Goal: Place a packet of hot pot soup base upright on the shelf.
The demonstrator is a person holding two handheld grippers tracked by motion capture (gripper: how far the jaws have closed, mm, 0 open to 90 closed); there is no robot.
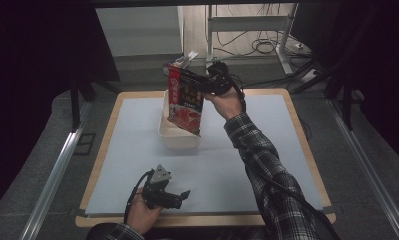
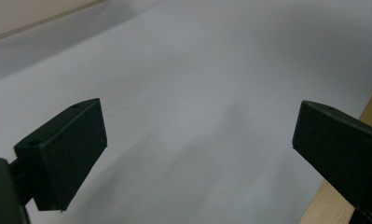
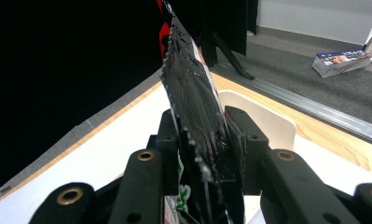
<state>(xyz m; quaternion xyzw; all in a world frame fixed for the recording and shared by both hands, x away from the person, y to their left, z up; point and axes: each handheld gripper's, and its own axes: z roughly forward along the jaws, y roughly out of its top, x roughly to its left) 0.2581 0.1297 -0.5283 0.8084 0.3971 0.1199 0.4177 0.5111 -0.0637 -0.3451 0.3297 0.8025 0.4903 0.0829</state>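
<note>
A red and black snack packet (image 1: 186, 101) hangs upright over a white tub (image 1: 177, 137) at the middle back of the table, its lower end at the tub's rim. My right gripper (image 1: 203, 83) is shut on the packet's upper edge. In the right gripper view both jaws clamp the glossy black packet (image 3: 194, 100), with the white tub (image 3: 278, 125) behind. My left gripper (image 1: 183, 195) rests near the table's front edge, pointing right. In the left gripper view its pads (image 2: 71, 149) stand wide apart with nothing between them.
A pale grey mat (image 1: 137, 155) covers the wooden table (image 1: 274, 219). A flat box (image 1: 179, 62) lies on the floor beyond the table's far edge, also visible as a box (image 3: 343, 60) in the right gripper view. Metal rails (image 1: 57, 170) run along both sides.
</note>
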